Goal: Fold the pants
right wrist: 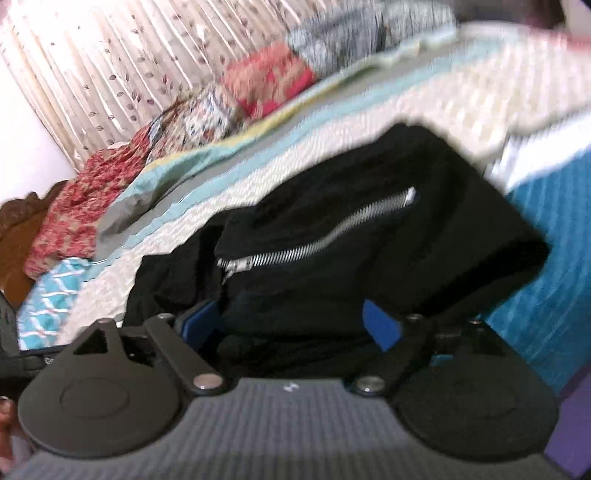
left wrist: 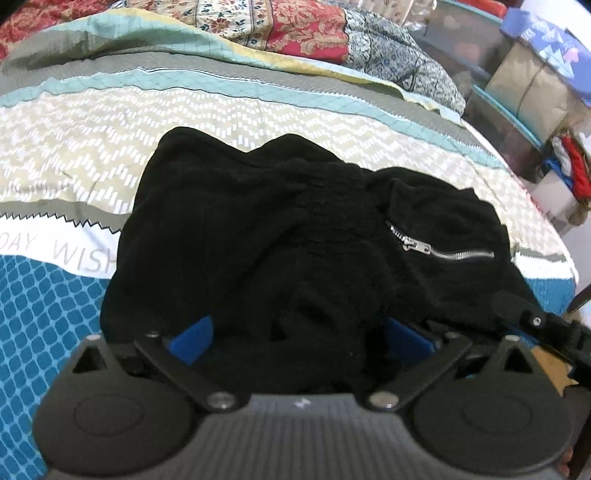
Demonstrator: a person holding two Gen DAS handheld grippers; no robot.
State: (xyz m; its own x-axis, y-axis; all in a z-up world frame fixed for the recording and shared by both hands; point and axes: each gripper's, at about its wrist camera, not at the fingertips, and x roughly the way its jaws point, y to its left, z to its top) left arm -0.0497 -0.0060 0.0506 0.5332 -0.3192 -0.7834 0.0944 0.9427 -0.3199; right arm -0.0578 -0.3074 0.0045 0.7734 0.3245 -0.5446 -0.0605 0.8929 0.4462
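Left wrist: black pants [left wrist: 258,229] bunched on bed [left wrist: 55,295]; left tool [left wrist: 295,332] spread, limp cloth between fingers, grip uncertain.
Right wrist: right tool [right wrist: 291,321] likewise. Soft, light; hold hems, avoid zipper [right wrist: 317,232].

Bed [left wrist: 92,155], patterned cover: teal, cream zigzag, grey bands. Black pants [left wrist: 258,221] bunched directly on it at centre, zipper [left wrist: 443,251] at 3 o'clock. Floral quilt [left wrist: 295,26] heaped along the 12 o'clock edge.
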